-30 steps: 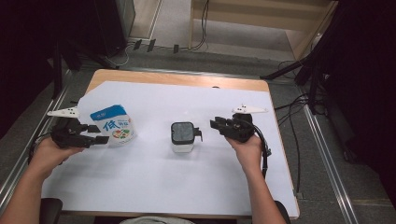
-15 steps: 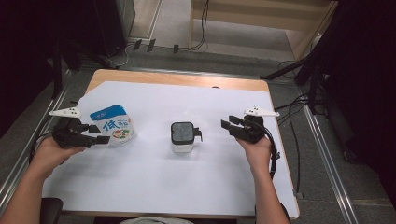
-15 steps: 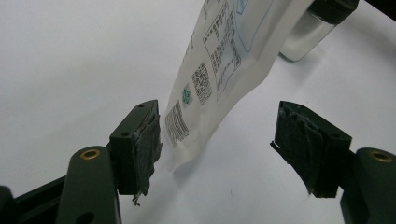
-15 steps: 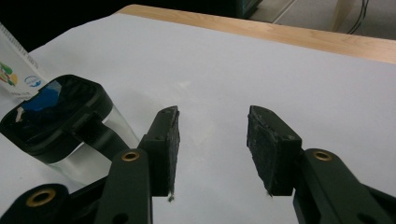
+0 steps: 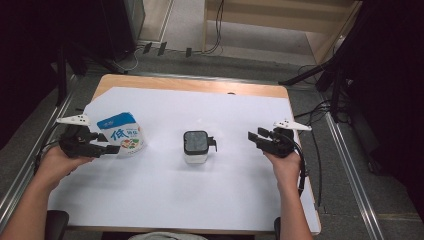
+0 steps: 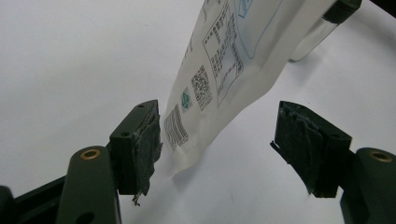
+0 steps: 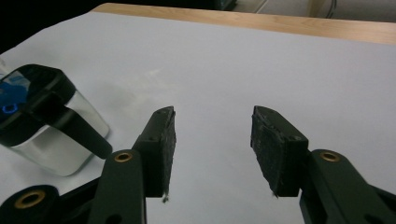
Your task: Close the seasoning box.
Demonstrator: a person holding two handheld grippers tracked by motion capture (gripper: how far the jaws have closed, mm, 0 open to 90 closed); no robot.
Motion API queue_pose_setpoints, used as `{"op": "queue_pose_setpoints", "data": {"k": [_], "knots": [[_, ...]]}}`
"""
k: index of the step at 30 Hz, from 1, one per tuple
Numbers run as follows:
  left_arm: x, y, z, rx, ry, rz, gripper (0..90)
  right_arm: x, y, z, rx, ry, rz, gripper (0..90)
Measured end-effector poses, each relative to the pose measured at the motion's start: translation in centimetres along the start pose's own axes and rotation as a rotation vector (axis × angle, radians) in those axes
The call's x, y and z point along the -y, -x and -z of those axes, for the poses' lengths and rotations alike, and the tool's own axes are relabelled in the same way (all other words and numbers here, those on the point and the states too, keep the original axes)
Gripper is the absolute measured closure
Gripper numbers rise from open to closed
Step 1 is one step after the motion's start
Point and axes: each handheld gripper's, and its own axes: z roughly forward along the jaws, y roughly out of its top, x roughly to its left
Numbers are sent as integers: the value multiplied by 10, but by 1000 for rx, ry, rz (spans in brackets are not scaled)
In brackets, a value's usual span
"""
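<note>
On the white-covered surface point(image 5: 165, 200), at the far left, the left gripper point(image 5: 102, 145) lies low in the person's left hand point(image 5: 55, 162), its jaws pointing right at a white and blue pouch point(image 5: 121, 134). The pouch stands upright, its long axis vertical, with its printed face turned toward the camera in the high view. That face bears a large blue character that reads as "低", with smaller writing beneath it too small to make out, and a blue band along the top. In the left gripper view the pouch's point(image 6: 219, 70) lower back panel shows a barcode, a QR code, a small green mark and a framed block of fine print, none of it legible. The pouch's bottom corner sits between the spread jaws; the left pad is just beside it and the right pad stands well apart, so nothing is pinched.

Right of the pouch, between the two grippers, stands a clear container with a black lid point(image 5: 196, 146), upright, its black tab pointing toward the right gripper point(image 5: 256, 138).

The right gripper, in the right hand point(image 5: 287, 165), points left at the container and is well apart from it. Its jaws have just been opening, and they stand parted with only bare surface between them point(image 7: 212, 140).
</note>
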Motion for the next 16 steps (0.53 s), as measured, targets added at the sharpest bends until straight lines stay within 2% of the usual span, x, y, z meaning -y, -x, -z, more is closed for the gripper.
{"op": "queue_pose_setpoints", "data": {"k": [5, 16], "knots": [[-1, 0, -3, 8, -8, 1, 324, 3, 5, 3, 23, 9, -10, 511], [-2, -1, -4, 18, -4, 3, 324, 3, 3, 1, 32, 18, -5, 493]]}}
